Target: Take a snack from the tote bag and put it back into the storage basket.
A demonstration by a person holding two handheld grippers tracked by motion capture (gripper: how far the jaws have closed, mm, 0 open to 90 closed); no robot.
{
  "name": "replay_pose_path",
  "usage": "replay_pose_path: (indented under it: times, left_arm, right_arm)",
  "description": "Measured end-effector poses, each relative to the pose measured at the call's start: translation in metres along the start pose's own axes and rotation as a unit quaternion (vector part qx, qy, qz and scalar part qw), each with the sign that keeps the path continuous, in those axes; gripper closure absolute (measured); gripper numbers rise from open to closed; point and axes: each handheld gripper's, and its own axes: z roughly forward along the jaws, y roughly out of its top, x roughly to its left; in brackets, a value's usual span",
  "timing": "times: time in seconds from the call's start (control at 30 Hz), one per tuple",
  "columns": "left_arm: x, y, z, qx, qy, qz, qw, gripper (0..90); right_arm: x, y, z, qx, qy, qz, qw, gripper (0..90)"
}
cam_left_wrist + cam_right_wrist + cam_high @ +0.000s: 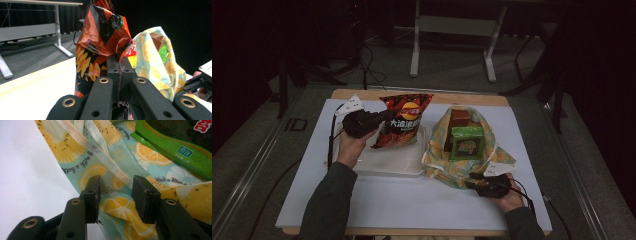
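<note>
Beyond your left gripper [119, 72], the crinkled orange-and-black foil chip bag [100, 42] ran off the top edge. Ahead of your right gripper [115, 192], the flat green snack packet [175, 147] was cut off, its small print unreadable to you.

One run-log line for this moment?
left gripper: shut on chip bag, above tray | right gripper: open, fingers astride fruit-print bag edge | green box: inside fruit-print bag

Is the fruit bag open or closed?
Open. The fruit-print bag gapes at the top, and you can look in and see a green box and a brown box inside it.
</note>
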Motion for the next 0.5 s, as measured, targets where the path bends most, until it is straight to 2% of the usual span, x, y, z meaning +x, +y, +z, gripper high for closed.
replay_pose_path:
  times: [0.27, 0.5]
  left_arm:
    - [0.009, -0.009, 0.013, -0.005, -0.005, -0.016, 0.9998, 89.2]
    - [0.013, -0.012, 0.019, -0.005, 0.0, -0.017, 0.9998, 88.8]
  right_arm:
    - [0.0, 0.0, 0.0, 0.0, 0.0, 0.0, 1.0, 58.2]
    - [0.0, 0.0, 0.0, 0.0, 0.0, 0.0, 1.0, 58.1]
